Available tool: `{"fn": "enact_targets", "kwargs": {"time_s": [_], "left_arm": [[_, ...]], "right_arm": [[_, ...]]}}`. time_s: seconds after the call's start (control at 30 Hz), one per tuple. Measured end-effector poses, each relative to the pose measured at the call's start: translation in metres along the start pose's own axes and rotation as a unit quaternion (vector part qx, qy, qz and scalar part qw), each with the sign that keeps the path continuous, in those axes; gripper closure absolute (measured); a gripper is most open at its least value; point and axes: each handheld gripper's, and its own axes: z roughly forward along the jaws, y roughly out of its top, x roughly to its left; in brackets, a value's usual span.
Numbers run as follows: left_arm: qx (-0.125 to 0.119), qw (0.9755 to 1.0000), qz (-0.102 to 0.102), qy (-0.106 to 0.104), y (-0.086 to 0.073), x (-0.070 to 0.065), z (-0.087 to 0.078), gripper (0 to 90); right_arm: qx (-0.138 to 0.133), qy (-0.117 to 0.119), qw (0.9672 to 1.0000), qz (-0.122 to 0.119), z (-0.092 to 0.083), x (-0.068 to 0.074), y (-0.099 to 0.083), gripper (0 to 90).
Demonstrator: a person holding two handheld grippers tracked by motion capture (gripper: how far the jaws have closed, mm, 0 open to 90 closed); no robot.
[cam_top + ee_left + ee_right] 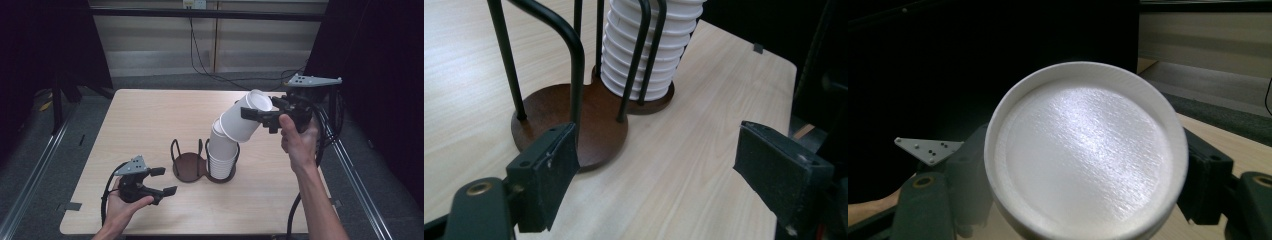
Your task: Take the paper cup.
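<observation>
the right gripper (pixel 260 116), jaws closed on the top cup (pixel 246 116), has it tilted but not clear of the stack (pixel 222 159) mid-table, while the left gripper (pixel 165 181) waits part open, holding nothing.

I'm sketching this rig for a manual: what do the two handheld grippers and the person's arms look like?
Both the left gripper and the right gripper are black, each topped by a grey three-cornered plate and ending in two blocky jaws with flat dark pads. A black cable trails from each. The forearms are bare, with no sleeves or gloves.

lab: black curtains (pixel 60 45), rig rails (pixel 210 14)
</observation>
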Motion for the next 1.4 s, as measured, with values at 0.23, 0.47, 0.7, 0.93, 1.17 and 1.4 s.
{"fn": "enact_targets", "kwargs": {"time_s": [0.23,0.47,0.7,0.93,1.17,1.4], "left_arm": [[0.006,1.0000,0.008,-0.002,0.001,-0.002,0.003,16.5],[-0.004,0.9999,0.011,-0.003,0.007,-0.003,0.002,16.5],[-0.009,0.9997,0.023,-0.004,0.010,-0.008,0.005,16.3],[-0.016,0.9993,0.030,-0.017,0.017,-0.015,0.007,16.3],[-0.031,0.9980,0.041,-0.037,0.032,-0.026,0.016,16.2],[-0.029,0.9969,0.054,-0.050,0.040,-0.036,0.025,16.0]], "right_arm": [[-0.007,-0.005,0.9999,-0.005,-0.011,0.004,-0.007,24.6],[-0.008,-0.013,0.9998,-0.011,-0.023,0.010,-0.015,24.6],[-0.008,-0.020,0.9997,-0.005,-0.032,0.011,-0.034,24.6],[-0.015,-0.021,0.9996,0.006,-0.041,0.011,-0.049,24.7],[0.001,-0.020,0.9996,0.018,-0.042,0.012,-0.070,24.7],[0.013,-0.007,0.9995,0.027,-0.032,0.015,-0.092,24.8]]}}
